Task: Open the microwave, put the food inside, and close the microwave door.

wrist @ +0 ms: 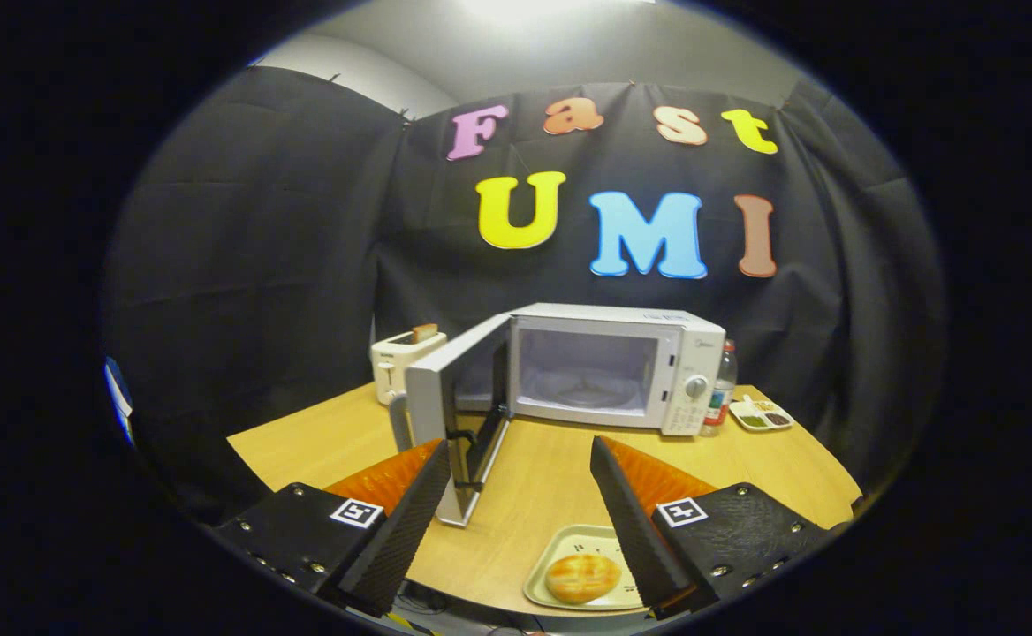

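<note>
A white microwave [622, 371] stands at the back of the wooden table [542, 495], beyond my fingers. Its door [454, 415] is swung wide open toward me on the left, and the cavity with its glass turntable [582, 389] holds nothing. A round golden bun [582, 577] lies on a pale square tray [560, 552] at the table's near edge, low between my fingers and closer to the right one. My gripper [520, 459] is open with nothing between its fingers. The left fingertip is close to the open door's edge.
A white toaster [397, 362] with a slice of toast in it stands left of the microwave, behind the door. A plastic bottle [724, 384] and a small divided dish [762, 415] sit right of the microwave. The table's front edge is just under my fingers.
</note>
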Demonstrator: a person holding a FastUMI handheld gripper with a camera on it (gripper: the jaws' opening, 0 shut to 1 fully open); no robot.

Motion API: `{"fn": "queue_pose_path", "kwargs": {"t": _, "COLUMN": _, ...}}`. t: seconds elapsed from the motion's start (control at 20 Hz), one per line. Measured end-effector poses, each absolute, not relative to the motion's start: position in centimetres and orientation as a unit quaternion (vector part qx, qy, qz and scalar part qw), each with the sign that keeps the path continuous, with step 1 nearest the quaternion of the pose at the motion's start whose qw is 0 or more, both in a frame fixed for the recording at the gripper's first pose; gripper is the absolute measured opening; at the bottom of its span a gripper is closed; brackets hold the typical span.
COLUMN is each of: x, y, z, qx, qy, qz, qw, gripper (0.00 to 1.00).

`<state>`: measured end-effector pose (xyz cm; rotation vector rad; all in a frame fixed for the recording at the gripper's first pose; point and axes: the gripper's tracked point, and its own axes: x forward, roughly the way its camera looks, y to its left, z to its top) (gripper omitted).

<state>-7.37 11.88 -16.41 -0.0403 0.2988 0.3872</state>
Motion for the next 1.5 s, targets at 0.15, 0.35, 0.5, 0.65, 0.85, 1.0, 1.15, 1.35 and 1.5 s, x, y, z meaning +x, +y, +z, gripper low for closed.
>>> {"fn": "queue_pose_path", "kwargs": {"t": 0.15, "x": -6.9, "y": 9.0, "z": -20.4, "qx": -0.018, "qy": 0.196, "qz": 0.158, "qw": 0.968, "gripper": 0.97}}
{"fn": "queue_pose_path", "kwargs": {"t": 0.35, "x": -7.6, "y": 8.1, "z": -24.1, "qx": -0.004, "qy": 0.247, "qz": 0.147, "qw": 0.958, "gripper": 0.97}}
{"fn": "queue_pose_path", "kwargs": {"t": 0.5, "x": -8.1, "y": 7.9, "z": -26.9, "qx": -0.008, "qy": 0.287, "qz": 0.140, "qw": 0.948, "gripper": 0.97}}
{"fn": "queue_pose_path", "kwargs": {"t": 0.65, "x": -8.9, "y": 8.0, "z": -29.5, "qx": -0.008, "qy": 0.328, "qz": 0.138, "qw": 0.934, "gripper": 0.97}}
{"fn": "queue_pose_path", "kwargs": {"t": 0.85, "x": -9.5, "y": 7.8, "z": -32.1, "qx": -0.017, "qy": 0.368, "qz": 0.132, "qw": 0.920, "gripper": 0.97}}
{"fn": "queue_pose_path", "kwargs": {"t": 1.0, "x": -9.8, "y": 7.5, "z": -33.2, "qx": -0.022, "qy": 0.386, "qz": 0.127, "qw": 0.913, "gripper": 0.98}}
{"fn": "queue_pose_path", "kwargs": {"t": 1.15, "x": -9.6, "y": 7.7, "z": -33.5, "qx": -0.014, "qy": 0.393, "qz": 0.126, "qw": 0.911, "gripper": 0.98}}
{"fn": "queue_pose_path", "kwargs": {"t": 1.35, "x": -9.6, "y": 7.7, "z": -33.4, "qx": -0.005, "qy": 0.398, "qz": 0.130, "qw": 0.908, "gripper": 0.80}}
{"fn": "queue_pose_path", "kwargs": {"t": 1.5, "x": -8.6, "y": 7.7, "z": -32.1, "qx": 0.014, "qy": 0.391, "qz": 0.130, "qw": 0.911, "gripper": 0.80}}
